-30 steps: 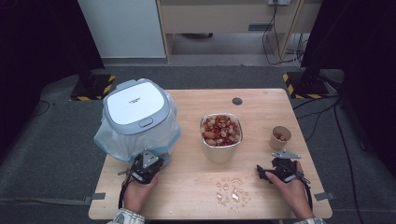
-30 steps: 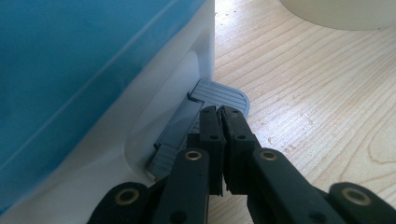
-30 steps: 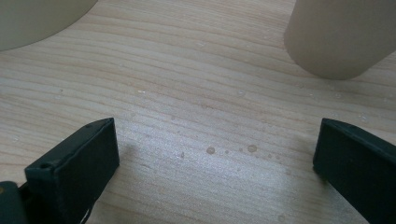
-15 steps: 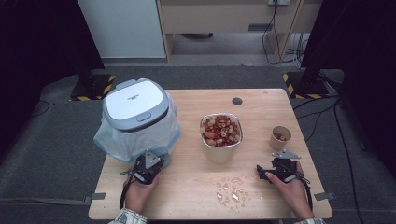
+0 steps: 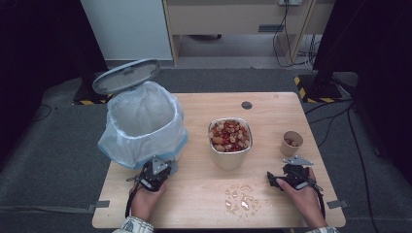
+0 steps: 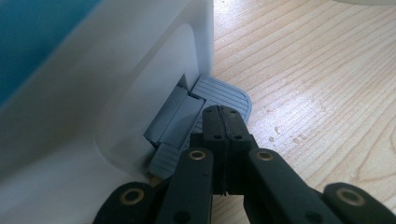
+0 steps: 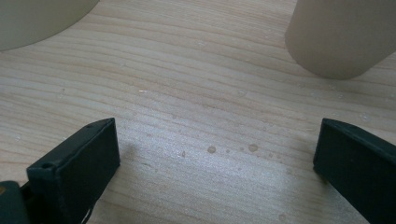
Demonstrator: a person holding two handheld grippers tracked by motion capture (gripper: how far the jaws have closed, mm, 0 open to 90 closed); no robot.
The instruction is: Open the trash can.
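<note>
Pedal (image 6: 219, 95) of bin (image 5: 143, 124): grey, ribbed, at the bin's base on the table (image 5: 272, 104), directly under the tips of the left gripper (image 6: 223, 112), whose jaws are pressed together and bear on it. Lid (image 5: 126, 75) raised. Right gripper (image 7: 215, 154): jaws wide apart, nothing between, paper cup (image 7: 343, 35) just ahead.

I count one lined pedal bin (image 5: 143, 126), one metal bowl of fruit (image 5: 230, 141), one paper cup (image 5: 291, 143), and my two grippers: left (image 5: 156, 171), right (image 5: 279, 179).
</note>
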